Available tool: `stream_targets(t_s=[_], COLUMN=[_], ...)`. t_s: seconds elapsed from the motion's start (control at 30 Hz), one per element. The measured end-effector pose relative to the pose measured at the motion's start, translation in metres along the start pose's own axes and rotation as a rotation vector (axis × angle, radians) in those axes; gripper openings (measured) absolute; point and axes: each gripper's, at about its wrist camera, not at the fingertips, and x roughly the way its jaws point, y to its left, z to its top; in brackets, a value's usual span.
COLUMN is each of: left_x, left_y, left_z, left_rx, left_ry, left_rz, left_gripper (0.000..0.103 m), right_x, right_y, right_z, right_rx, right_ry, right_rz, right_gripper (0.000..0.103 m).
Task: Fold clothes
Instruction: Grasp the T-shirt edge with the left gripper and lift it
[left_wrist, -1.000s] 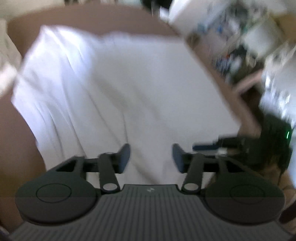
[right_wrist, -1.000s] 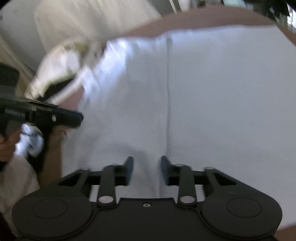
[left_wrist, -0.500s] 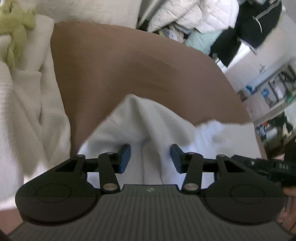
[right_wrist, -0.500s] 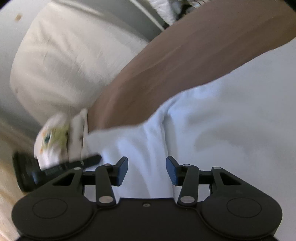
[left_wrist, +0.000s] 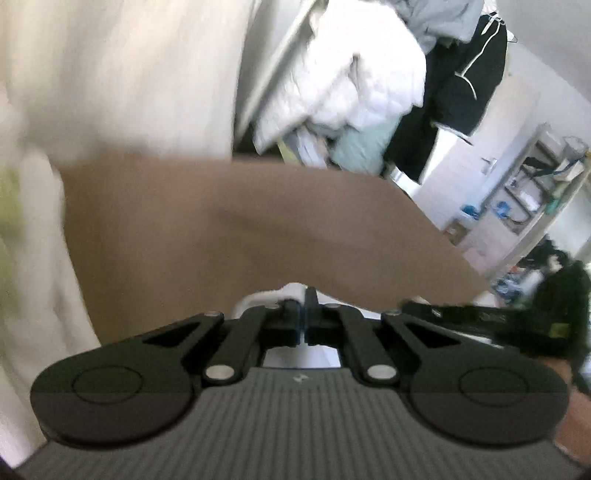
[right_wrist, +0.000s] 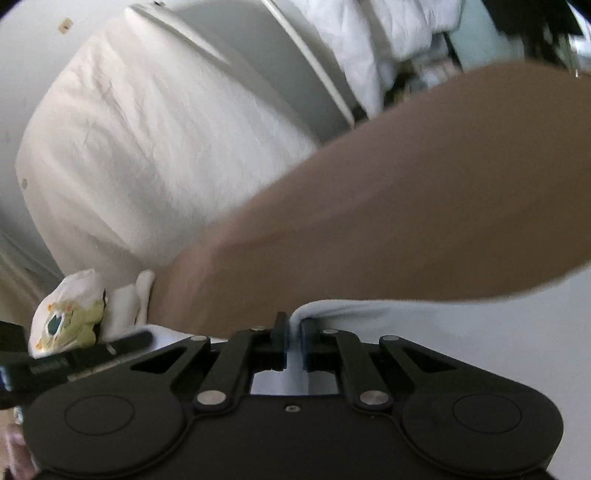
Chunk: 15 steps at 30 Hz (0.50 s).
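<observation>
Both grippers, left and right, pinch shut on the far edge of a white garment on the brown bed; light, limp cloth, probably best held at its corners.

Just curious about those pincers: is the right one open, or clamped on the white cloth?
Clamped. The right gripper pinches a raised ridge of the white garment between its closed fingers.

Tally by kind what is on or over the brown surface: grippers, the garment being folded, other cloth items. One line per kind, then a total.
Black two-finger grippers: 2, left and right, both pinching cloth.
White garment being folded: 1.
Cloth with a green print: 1.
Total: 4.
</observation>
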Motion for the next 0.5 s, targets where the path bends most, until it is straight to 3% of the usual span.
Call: stream_targets(t_s=[0.07,0.2,0.27,0.3,0.33,0.4,0.43,0.5], left_x=[0.005,0.032,0.032,0.029,0.022,0.005,-0.005,-0.018], left_y=[0.010,0.024,0.022,0.020,0.018,0.014,0.012,0.005], left_z=[0.003,-0.015,-0.016,-0.013,-0.008,0.002,0.005,0.009], left_rx=[-0.026,-0.057,-0.045,-0.037,-0.048,-0.067,-0.062,-0.033], left_ry=[0.015,0.091,0.093,0.086,0.076,0.048,0.035,0.050], left_rz=[-0.014,0.113,0.157,0.172,0.171,0.166,0.167,0.196], left_gripper=[0.002,0.003,0.006,0.006,0.006,0.009,0.013,0.044], right_x=[0.003,0.017,0.018,0.011,0.002,-0.020,-0.032,-0.055], right_y=[0.006,0.013,0.015,0.016,0.017,0.019,0.021,0.028], right_z=[0.002,0.001,-0.004,-0.006,-0.008,-0.013,-0.016,-0.027], right_rx=[-0.038,-0.093,-0.103,-0.089,-0.063,-0.022,-0.009,0.011], right_ry=[-0.001,0.077,0.102,0.082,0.053,-0.007,-0.021,-0.008], right_rz=[-0.022,-0.113,-0.168,-0.195,-0.221,-0.248,-0.246,-0.231], right_gripper=[0.008,0.010,0.025,0.046,0.059,0.059,0.059,0.059])
